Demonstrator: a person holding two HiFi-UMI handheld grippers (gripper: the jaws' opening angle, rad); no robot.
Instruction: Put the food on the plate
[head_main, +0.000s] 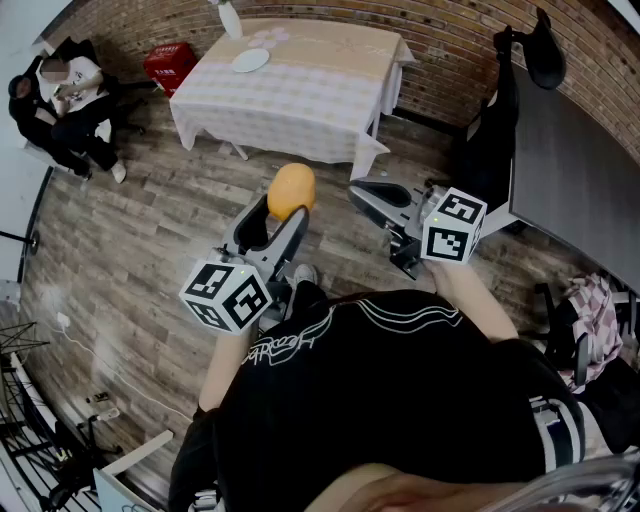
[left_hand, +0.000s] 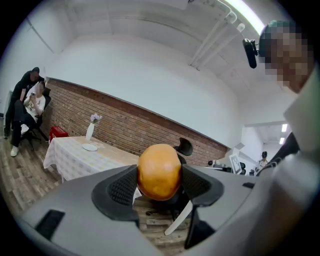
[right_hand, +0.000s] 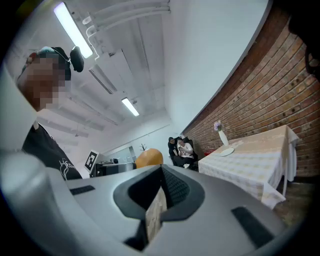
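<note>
Shirt print (head_main: 290, 345): your black shirt carried pale script lettering, possibly one word, but it was too small for you to read.
Marker cube (head_main: 226, 295): it showed only black-and-white square patterns.
Other readable text: you had none.

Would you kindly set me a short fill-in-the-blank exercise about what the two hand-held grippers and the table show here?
The left hand-held gripper is shut on a round ____ food item.
The right hand-held gripper is shut and holds ____.
The plate rests on the clothed table beside a white ____.
Missing words: orange; nothing; vase.
</note>
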